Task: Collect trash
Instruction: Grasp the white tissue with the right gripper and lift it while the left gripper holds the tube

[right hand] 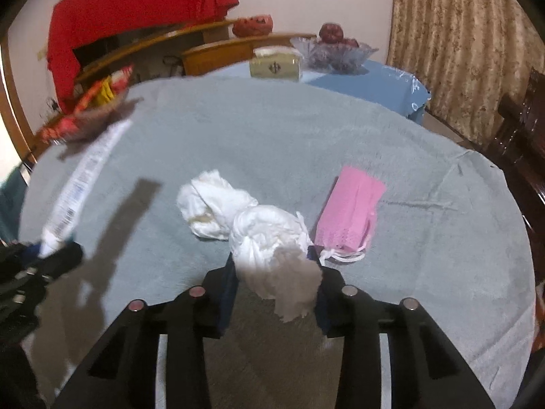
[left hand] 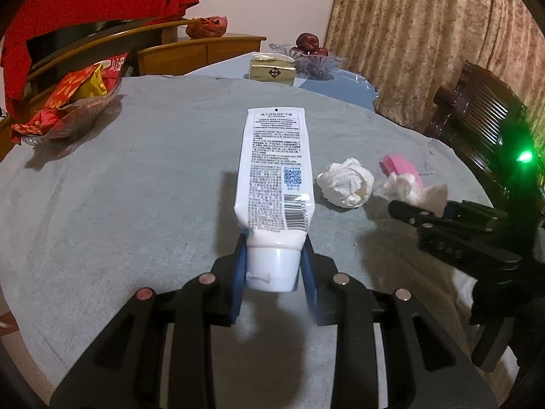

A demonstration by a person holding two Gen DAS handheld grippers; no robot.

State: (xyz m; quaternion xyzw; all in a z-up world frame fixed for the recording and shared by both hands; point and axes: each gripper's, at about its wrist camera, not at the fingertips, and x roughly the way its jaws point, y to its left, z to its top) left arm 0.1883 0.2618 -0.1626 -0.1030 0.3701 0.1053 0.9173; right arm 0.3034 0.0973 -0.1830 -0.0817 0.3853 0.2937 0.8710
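Note:
My left gripper (left hand: 274, 269) is shut on the cap end of a white printed tube (left hand: 276, 170) and holds it above the grey cloth. My right gripper (right hand: 277, 272) is shut on a crumpled white tissue (right hand: 272, 238), lifted off the cloth; it also shows in the left wrist view (left hand: 419, 192). A second crumpled tissue (right hand: 207, 204) lies on the cloth just beyond it, also seen in the left wrist view (left hand: 345, 182). A pink face mask (right hand: 351, 211) lies to the right of the tissues. The tube appears at the left of the right wrist view (right hand: 85, 177).
A glass dish of red and yellow snack packets (left hand: 68, 105) sits at the far left. A tissue box (left hand: 272, 70) and a glass fruit bowl (left hand: 310, 56) stand at the back. A dark wooden chair (left hand: 477, 116) is at the right, curtains behind it.

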